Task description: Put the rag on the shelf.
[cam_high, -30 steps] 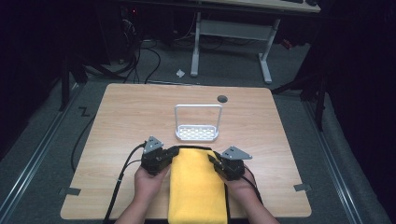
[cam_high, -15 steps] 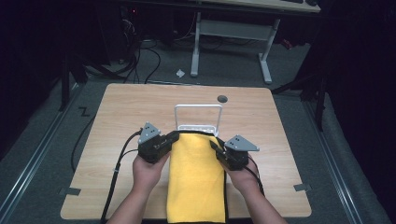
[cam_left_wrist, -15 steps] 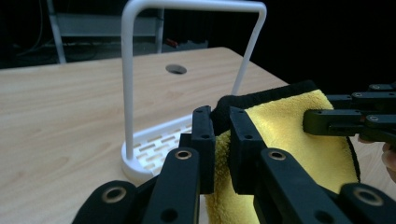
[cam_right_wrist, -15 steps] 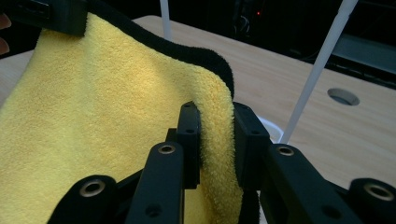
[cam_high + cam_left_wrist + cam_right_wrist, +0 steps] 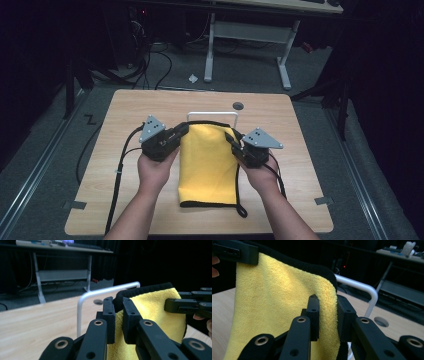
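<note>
I hold the yellow towel [image 5: 207,165] by its two top corners, left gripper [image 5: 176,136] and right gripper [image 5: 234,141] jaws each clamped on one, in front of the white rack [image 5: 212,116] at twelve o'clock. If either thin pinch slips, that corner drops; the hanging hem could drag on the bench [image 5: 125,110].

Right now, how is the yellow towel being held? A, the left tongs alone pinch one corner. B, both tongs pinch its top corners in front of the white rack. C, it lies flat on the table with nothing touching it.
B: the left tongs and right tongs each clamp a top corner of the yellow towel, just before the white rack.
</note>
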Action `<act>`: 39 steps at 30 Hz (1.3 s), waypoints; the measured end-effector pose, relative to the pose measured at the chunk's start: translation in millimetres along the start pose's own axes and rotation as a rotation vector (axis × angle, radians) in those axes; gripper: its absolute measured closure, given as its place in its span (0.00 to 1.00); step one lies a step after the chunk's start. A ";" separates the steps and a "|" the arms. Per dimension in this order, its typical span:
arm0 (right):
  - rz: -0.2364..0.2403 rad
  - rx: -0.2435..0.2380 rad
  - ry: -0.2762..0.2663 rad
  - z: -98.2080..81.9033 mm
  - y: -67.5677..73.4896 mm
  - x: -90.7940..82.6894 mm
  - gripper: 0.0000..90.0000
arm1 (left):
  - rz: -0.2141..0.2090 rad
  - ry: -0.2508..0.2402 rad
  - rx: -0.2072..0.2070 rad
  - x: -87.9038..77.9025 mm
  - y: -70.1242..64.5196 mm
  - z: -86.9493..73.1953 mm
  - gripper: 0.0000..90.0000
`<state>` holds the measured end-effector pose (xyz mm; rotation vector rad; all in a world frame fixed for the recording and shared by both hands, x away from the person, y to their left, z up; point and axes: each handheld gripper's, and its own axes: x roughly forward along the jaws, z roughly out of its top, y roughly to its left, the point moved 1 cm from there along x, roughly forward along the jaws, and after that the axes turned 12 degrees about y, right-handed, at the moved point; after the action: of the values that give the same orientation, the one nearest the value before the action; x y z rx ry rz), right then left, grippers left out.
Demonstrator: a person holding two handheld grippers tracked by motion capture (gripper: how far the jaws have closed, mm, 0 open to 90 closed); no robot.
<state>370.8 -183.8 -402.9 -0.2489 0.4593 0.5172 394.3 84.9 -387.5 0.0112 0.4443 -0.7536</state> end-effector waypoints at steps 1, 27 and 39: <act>-0.005 -0.001 -0.007 3.3 -0.5 -1.0 0.84 | 0.005 -0.008 0.010 -1.5 -0.2 4.3 0.92; -0.058 -0.007 -0.150 68.9 -20.2 -24.3 0.84 | 0.062 -0.128 0.123 -15.7 -4.2 70.9 0.92; -0.078 0.007 -0.129 88.4 -31.3 -3.3 0.84 | 0.129 -0.104 0.162 2.2 14.2 90.7 0.92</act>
<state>416.3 -181.4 -320.9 -0.2246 0.3245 0.4520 440.1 78.8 -308.2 0.1505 0.2797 -0.6578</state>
